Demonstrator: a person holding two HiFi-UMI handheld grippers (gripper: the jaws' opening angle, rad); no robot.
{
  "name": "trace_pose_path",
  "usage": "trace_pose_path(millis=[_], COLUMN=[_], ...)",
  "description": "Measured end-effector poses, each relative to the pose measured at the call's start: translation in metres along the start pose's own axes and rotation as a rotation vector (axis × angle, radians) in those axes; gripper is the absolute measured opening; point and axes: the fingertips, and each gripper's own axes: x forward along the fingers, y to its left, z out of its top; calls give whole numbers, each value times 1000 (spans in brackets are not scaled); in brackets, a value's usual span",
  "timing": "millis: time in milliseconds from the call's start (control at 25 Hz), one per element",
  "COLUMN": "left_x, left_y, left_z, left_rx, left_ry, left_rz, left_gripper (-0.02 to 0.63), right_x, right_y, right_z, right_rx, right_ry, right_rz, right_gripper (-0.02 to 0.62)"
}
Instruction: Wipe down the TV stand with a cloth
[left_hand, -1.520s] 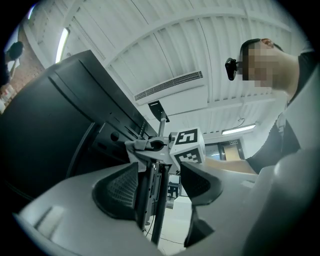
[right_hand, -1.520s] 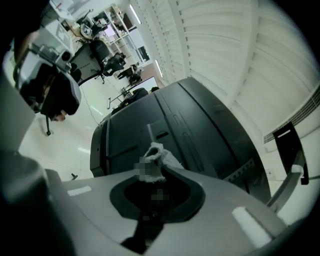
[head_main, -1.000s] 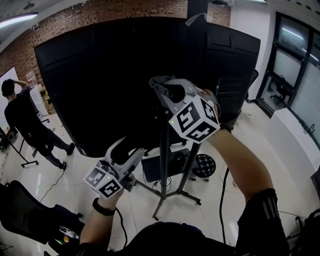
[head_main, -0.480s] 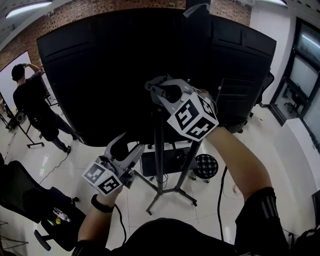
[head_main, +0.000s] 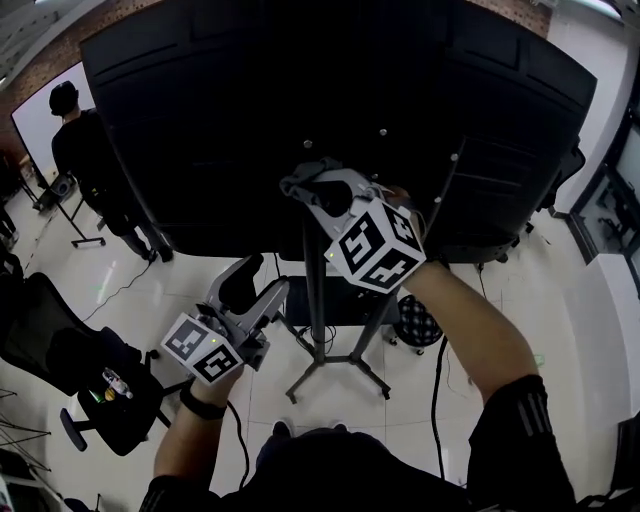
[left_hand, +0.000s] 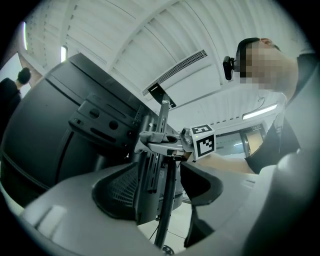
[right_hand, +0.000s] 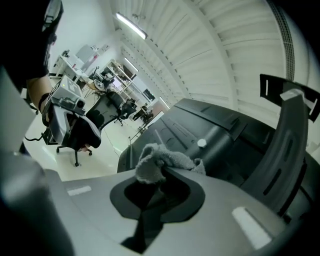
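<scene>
Closer than a second ago, the black TV back (head_main: 200, 120) fills my view. My right gripper (head_main: 322, 186) has its jaws clamped on the grey cloth (right_hand: 155, 162), seemingly against the TV stand pole (head_main: 316, 300). My left gripper (head_main: 258, 290) hangs lower, its jaws spread wide and holding nothing.

Fuzzy grey terry cloth (right_hand: 155, 162). TV back panel (head_main: 250, 120): matt black plastic. Stand pole (head_main: 316, 290): dark metal, slight sheen. Floor (head_main: 560, 300): glossy pale tile. Right gripper (right_hand: 159, 174) body: smooth matt grey plastic.
</scene>
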Motion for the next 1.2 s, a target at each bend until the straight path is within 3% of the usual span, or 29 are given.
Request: trace_pose_path(millis=[360,800,1200], left_x=[-11,-23,-33], left_y=[1,17,42], left_z=[-18,-59,-121], left_rx=[-20,-93,-148], left_ry=[40,124,210], left_rz=[-1,-67,-72], left_gripper=[287,287,287], right_x=[-3,21,39], right_y=[13,68,130], right_z=[-11,-65,-119], right_rx=[157,246,339], right_ry=[-49,111,173], right_rz=[19,44,87], right_gripper=[26,26,26])
